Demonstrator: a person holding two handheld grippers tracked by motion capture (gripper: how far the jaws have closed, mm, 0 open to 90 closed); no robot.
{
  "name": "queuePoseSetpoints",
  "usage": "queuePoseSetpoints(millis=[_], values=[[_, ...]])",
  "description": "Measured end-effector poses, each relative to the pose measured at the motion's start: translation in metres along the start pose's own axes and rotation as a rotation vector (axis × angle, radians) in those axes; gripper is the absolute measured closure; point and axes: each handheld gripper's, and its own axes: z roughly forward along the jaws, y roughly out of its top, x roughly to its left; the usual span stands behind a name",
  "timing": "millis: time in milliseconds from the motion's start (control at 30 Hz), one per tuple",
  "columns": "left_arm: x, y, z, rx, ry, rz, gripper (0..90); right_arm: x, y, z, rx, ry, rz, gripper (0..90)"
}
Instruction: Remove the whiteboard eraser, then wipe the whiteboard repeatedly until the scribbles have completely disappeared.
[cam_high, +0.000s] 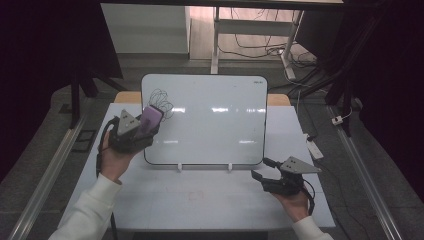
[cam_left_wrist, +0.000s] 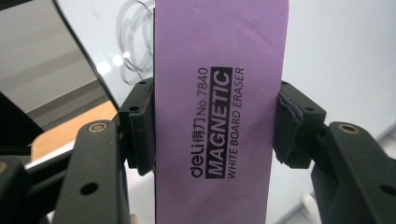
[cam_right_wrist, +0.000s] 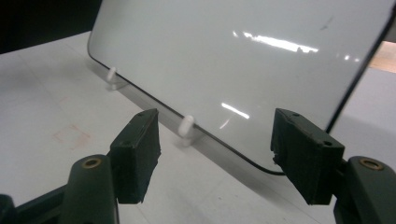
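A whiteboard (cam_high: 210, 125) leans back on two small white pegs on the table, with a black scribble (cam_high: 161, 102) at its upper left. My left gripper (cam_high: 145, 125) is shut on a purple magnetic whiteboard eraser (cam_left_wrist: 219, 112), held just below the scribble (cam_left_wrist: 135, 42). Its pads press on both long sides of the eraser. My right gripper (cam_high: 262, 170) hovers low over the table near the board's lower right corner (cam_right_wrist: 275, 170). Its jaws stand open with nothing between them, aimed at the board's bottom edge and a white peg (cam_right_wrist: 186, 128).
The white table (cam_high: 200, 200) bears a faint reddish square mark (cam_high: 196, 195) near its front. A white tag (cam_high: 315, 148) lies at the table's right edge. Metal rails run along both sides, and desk legs and cables stand behind.
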Motion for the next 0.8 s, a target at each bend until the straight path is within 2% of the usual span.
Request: queuePoseSetpoints(millis=[167, 367, 433, 667, 700, 800], values=[[0.012, 0.016, 0.016, 0.017, 0.016, -0.012, 40.6, -0.003, -0.002, 0.0, -0.003, -0.009, 0.002, 32.2], [0.021, 0.024, 0.024, 0.02, 0.024, -0.031, 40.5, -0.004, -0.003, 0.0, 0.003, -0.01, -0.001, 32.2], [0.022, 0.028, 0.027, 0.027, 0.033, -0.019, 40.6, -0.005, -0.003, 0.0, 0.005, -0.009, -0.001, 32.2], [0.026, 0.051, 0.051, 0.098, 0.117, 0.043, 40.6, -0.005, -0.004, 0.001, 0.015, -0.013, -0.006, 32.2], [0.026, 0.054, 0.055, 0.111, 0.124, 0.057, 40.6, -0.005, -0.004, 0.001, 0.014, -0.012, -0.01, 32.3], [0.027, 0.058, 0.066, 0.131, 0.12, 0.054, 40.6, -0.005, -0.004, 0.002, 0.014, -0.009, -0.01, 32.2]])
